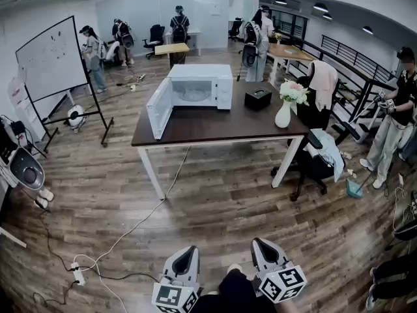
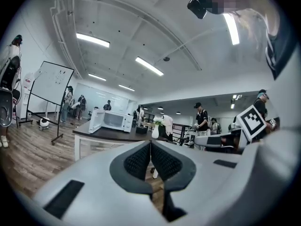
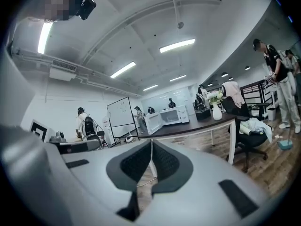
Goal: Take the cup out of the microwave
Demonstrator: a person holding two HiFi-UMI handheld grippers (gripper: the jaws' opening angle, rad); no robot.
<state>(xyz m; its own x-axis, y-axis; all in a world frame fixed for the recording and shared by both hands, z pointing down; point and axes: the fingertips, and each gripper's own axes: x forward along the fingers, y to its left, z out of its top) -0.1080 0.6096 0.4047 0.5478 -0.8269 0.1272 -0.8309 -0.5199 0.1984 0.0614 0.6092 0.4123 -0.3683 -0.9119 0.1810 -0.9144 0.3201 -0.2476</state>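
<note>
Floor [image 1: 215, 201]: I am looking down on wood planks, with a white cable [image 1: 124, 237] trailing across them.
Surface [image 1: 215, 128]: a dark top on white legs is standing far ahead of me.
Whiteboard [image 1: 49, 57]: it is standing far left.
Microwave [image 1: 202, 87]: it is sitting on the far left part of the surface, its door [image 1: 159, 107] hanging open to the left.
Chair [image 1: 319, 162]: it is sitting at the surface's right end.
Left hand-held gripper [image 1: 189, 248] [image 2: 150, 142]: I am holding it near me, jaws pressed together on nothing.
Right hand-held gripper [image 1: 259, 242] [image 3: 151, 141]: I am holding it just beside the left one, jaws likewise together and empty.
Vase [image 1: 283, 115]: it is standing near the surface's right edge, holding flowers.
Black box [image 1: 258, 98]: it is sitting between the vase and the microwave.
Cup: I am not making it out in the open cavity; it is too small from here.
</note>
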